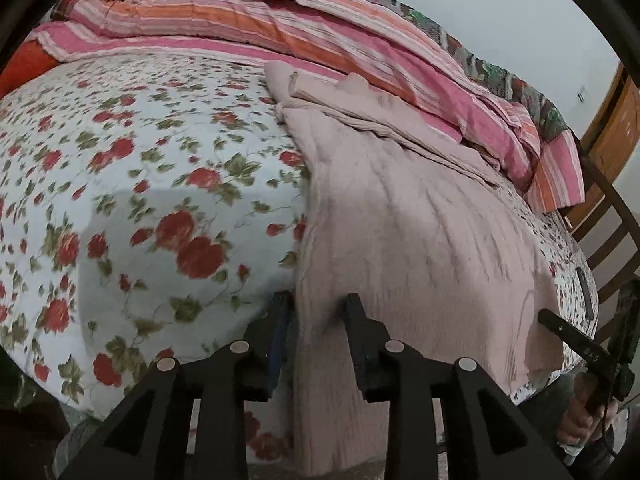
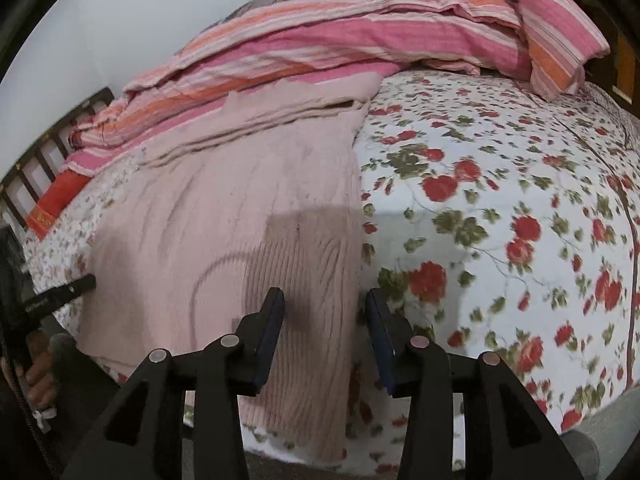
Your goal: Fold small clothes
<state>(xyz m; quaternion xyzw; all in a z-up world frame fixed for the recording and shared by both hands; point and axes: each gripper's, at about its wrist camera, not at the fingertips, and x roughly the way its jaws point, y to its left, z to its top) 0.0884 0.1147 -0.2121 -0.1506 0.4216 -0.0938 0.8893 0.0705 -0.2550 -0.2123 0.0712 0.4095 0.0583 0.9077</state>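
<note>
Pink garment (image 1: pixel 400 208) flat on our floral bed (image 1: pixel 140 160), left hand-held gripper (image 1: pixel 318 308) and right hand-held gripper (image 2: pixel 324 304) both part open astride its near hem, gripping nothing.

The pale pink garment (image 1: pixel 420 216) is a soft ribbed knit, matt and a bit crinkly. The floral bedsheet (image 1: pixel 140 168) is smooth printed cotton-looking cloth. The striped quilt (image 2: pixel 320 52) looks puckered. The grippers' fingers (image 2: pixel 270 320) are matt black plastic, and the bed frame (image 1: pixel 608 216) is brown wood.
</note>
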